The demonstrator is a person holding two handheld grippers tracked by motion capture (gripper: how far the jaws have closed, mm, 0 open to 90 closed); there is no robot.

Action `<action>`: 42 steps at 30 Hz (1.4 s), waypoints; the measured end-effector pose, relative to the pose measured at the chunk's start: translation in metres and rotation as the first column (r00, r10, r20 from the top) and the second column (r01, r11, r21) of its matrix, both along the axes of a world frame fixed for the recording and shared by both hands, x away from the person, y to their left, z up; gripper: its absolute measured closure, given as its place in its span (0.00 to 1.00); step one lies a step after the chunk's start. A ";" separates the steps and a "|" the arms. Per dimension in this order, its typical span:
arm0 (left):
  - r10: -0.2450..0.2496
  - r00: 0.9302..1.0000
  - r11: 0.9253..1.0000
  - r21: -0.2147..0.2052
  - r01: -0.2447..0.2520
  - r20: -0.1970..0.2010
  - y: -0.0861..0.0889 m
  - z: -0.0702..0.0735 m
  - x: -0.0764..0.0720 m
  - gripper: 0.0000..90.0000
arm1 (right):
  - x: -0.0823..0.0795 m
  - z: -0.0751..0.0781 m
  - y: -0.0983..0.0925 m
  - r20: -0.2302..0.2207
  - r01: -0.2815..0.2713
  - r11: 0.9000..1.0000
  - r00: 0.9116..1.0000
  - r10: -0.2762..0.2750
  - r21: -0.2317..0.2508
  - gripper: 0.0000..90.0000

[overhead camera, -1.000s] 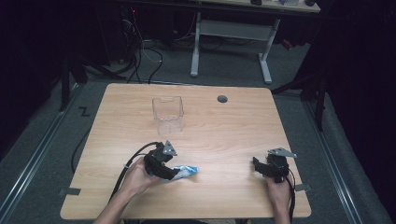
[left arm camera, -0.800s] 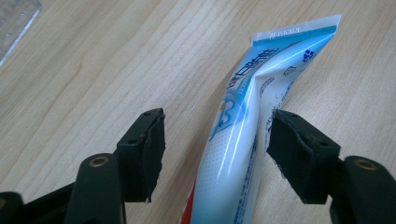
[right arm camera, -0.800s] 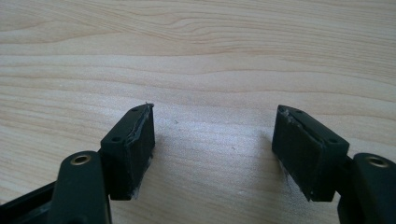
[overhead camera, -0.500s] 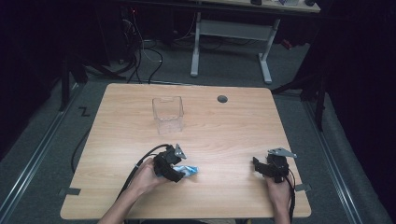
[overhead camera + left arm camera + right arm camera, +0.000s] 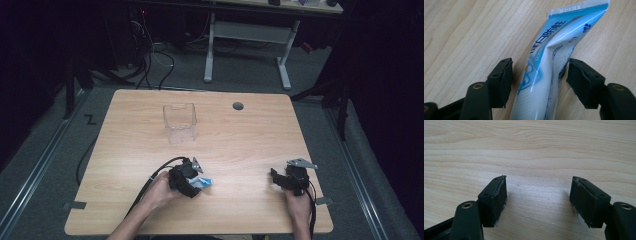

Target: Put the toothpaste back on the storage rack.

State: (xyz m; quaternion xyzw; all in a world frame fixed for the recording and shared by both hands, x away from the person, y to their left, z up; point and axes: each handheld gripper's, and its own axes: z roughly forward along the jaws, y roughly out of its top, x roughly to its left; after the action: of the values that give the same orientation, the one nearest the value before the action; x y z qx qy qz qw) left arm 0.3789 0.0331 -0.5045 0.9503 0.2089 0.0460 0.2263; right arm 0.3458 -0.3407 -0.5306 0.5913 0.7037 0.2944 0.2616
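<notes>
Fingers (image 5: pixel 501 82) of left gripper (image 5: pixel 537 82) apart, straddling a blue-white tube (image 5: pixel 544 75); neither pad touches it. Tube lies flat on table (image 5: pixel 240 145), lower left of centre in high view (image 5: pixel 204 183), crimped end toward upper right of left gripper view.

Change vs. a sec ago: left gripper (image 5: pixel 186 179) has slid rightward over tube, which hasn't shifted. Means approach looks done; closing on tube prob. next, grasp not yet made.

Pose: left hand (image 5: pixel 160 192) low, forearm entering from bottom edge, gripper angled to the right. Right gripper (image 5: pixel 537 197) wide apart, nothing between, resting at lower right (image 5: pixel 292 179), unmoved. Clear box (image 5: pixel 179 122) upper centre, well apart.
</notes>
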 end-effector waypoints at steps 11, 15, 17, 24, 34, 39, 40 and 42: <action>-0.019 1.000 1.000 0.011 0.019 -0.005 -0.001 0.002 0.000 0.53 | 0.000 0.000 0.000 -0.001 0.001 1.000 1.000 -0.001 0.001 0.33; -0.005 1.000 1.000 0.007 0.005 -0.015 0.002 0.003 0.003 0.63 | 0.000 0.000 0.000 0.000 0.000 1.000 1.000 0.000 0.000 0.33; -0.008 1.000 1.000 0.005 0.008 -0.019 0.002 0.004 0.004 0.65 | 0.000 0.000 0.000 0.000 0.000 1.000 1.000 0.000 0.000 0.33; -0.010 0.998 1.000 -0.029 0.008 -0.057 0.005 0.005 0.007 0.71 | 0.000 0.000 0.000 -0.001 0.001 1.000 1.000 -0.001 0.001 0.33; -0.011 0.999 0.999 -0.046 0.009 -0.050 0.007 0.009 0.008 0.79 | 0.000 0.000 0.000 0.000 0.000 1.000 1.000 0.000 0.000 0.33; -0.016 0.999 0.999 -0.043 0.014 -0.046 0.006 0.010 0.008 0.80 | 0.000 0.000 0.000 0.000 0.000 1.000 1.000 0.000 0.000 0.33; -0.017 0.999 0.999 -0.044 0.015 -0.047 0.006 0.010 0.008 0.80 | 0.000 0.000 0.000 0.000 0.000 1.000 1.000 0.000 0.000 0.33; -0.016 0.999 0.998 -0.056 0.013 -0.044 0.008 0.011 0.008 0.81 | 0.000 0.000 0.000 0.000 0.000 1.000 1.000 0.000 0.000 0.33</action>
State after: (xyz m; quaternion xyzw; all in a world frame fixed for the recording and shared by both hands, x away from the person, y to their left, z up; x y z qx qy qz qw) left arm 0.3867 0.0408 -0.4932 0.9459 0.2082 0.0173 0.2484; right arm 0.3458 -0.3407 -0.5306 0.5915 0.7036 0.2945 0.2615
